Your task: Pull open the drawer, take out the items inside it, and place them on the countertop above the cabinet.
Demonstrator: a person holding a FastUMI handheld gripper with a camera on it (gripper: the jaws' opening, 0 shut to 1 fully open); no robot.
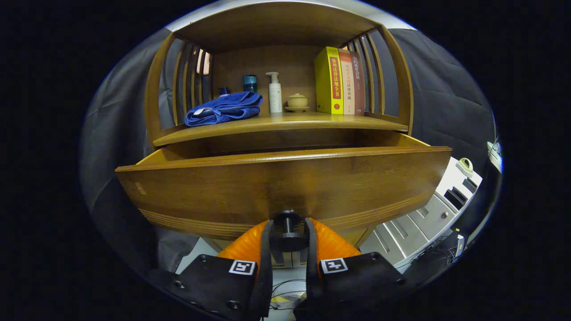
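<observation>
The wooden drawer [285, 183] of the cabinet stands pulled out toward me, its broad front panel just ahead of the fingers. My gripper [288, 236] is shut on the dark round drawer knob [287, 232], one finger pressing each side of it. The drawer's inside is hidden behind its front panel from this low angle. Above it runs the wooden countertop [285, 122]. On it lie a folded blue towel [225, 109], a white pump bottle [275, 92], a small lidded beige jar [297, 101] and three upright books [340, 81].
A teal cup [250, 83] stands behind the towel. Slatted wooden sides and a wooden top enclose the shelf space over the countertop. To the right beyond the drawer stands a grey-white unit [439, 209] with drawers and cables on the floor beside it.
</observation>
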